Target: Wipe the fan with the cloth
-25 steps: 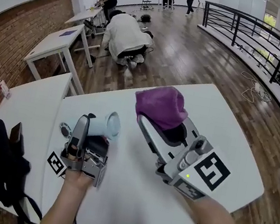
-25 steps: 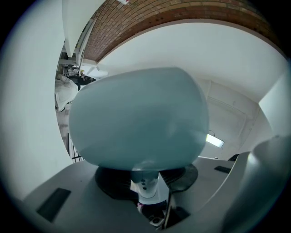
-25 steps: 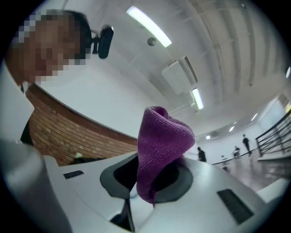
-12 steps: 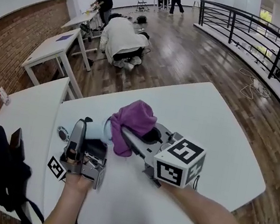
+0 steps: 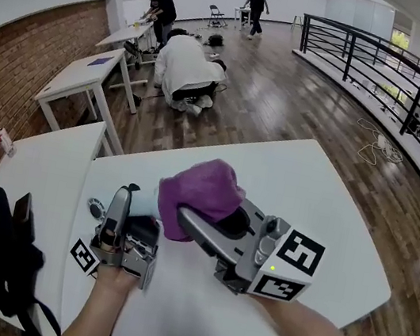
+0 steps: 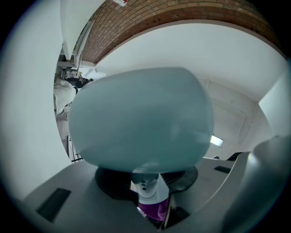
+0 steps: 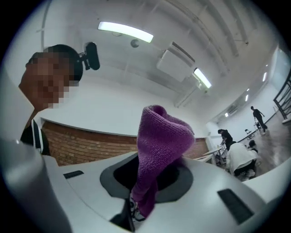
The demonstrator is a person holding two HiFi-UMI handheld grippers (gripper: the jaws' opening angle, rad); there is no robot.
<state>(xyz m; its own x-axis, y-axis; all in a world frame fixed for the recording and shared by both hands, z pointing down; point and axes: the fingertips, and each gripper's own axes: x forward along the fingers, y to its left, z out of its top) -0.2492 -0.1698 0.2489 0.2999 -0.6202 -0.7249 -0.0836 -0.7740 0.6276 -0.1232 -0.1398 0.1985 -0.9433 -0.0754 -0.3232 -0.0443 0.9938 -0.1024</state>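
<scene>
The pale blue-grey rounded plastic fan (image 6: 141, 118), its white stem clamped in the left hand-held gripper (image 5: 133, 211), is above the white bench's (image 5: 331, 209) left edge. The right hand-held gripper (image 7: 132, 213) pinches a purple knitted cloth (image 5: 200, 189) that lies against the fan.

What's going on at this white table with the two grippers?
A person works with a gripper in each hand over a white table. The left gripper is clamped on the handle of a small pale-blue fan. The right gripper grips a purple cloth, which appears to lie against the fan's head.
</scene>
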